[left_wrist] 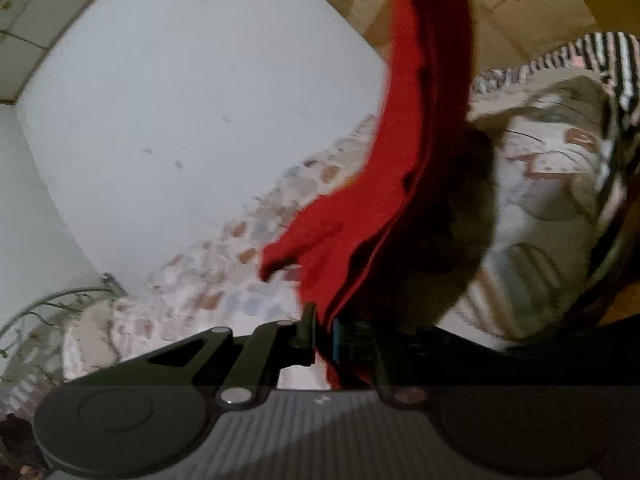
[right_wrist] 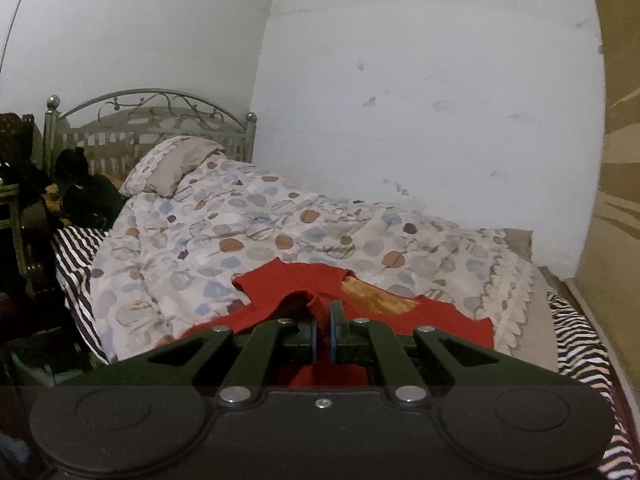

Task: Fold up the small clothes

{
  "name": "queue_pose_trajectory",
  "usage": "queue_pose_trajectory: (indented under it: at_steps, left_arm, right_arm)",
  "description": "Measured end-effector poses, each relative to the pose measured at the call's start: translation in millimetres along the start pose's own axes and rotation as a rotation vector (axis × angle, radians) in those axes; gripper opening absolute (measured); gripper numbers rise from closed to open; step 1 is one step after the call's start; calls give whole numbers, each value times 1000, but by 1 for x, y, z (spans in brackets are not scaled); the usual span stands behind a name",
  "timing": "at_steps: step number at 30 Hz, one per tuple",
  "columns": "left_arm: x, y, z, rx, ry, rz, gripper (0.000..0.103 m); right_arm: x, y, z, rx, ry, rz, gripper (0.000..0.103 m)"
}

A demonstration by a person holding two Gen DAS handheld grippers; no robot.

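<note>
Fingers (right_wrist: 316, 330) clamped on red garment (right_wrist: 400, 316)

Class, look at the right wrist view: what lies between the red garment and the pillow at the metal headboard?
Only the spotted duvet lies between the red garment and the pillow; no other item rests there, as the right wrist view shows.

My left gripper (left_wrist: 323, 334) is rolled over at a tilt, jaws pinched tight on red cloth (left_wrist: 404, 184). My right gripper (right_wrist: 323, 334) sits level, jaws likewise clamped on it.
</note>
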State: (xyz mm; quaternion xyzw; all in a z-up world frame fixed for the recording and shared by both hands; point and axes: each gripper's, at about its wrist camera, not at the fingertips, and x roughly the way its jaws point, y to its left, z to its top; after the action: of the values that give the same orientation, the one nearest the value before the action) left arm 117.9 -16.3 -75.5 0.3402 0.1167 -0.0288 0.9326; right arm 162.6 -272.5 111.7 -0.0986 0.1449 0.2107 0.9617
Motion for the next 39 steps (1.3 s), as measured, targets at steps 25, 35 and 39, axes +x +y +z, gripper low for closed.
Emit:
queue_pose_trajectory:
  at_steps: [25, 35, 39]
  left_arm:
    - [19, -33, -10, 168, 103, -108, 54]
    - [5, 6, -16, 28, 18, -56, 6]
    - [-6, 37, -13, -150, -46, 8, 5]
  right_arm:
    - [-25, -9, -54, 92, -103, -111, 5]
    - [-23, -3, -62, 77, -78, -131, 5]
    - [-26, 9, -79, 69, -76, -154, 5]
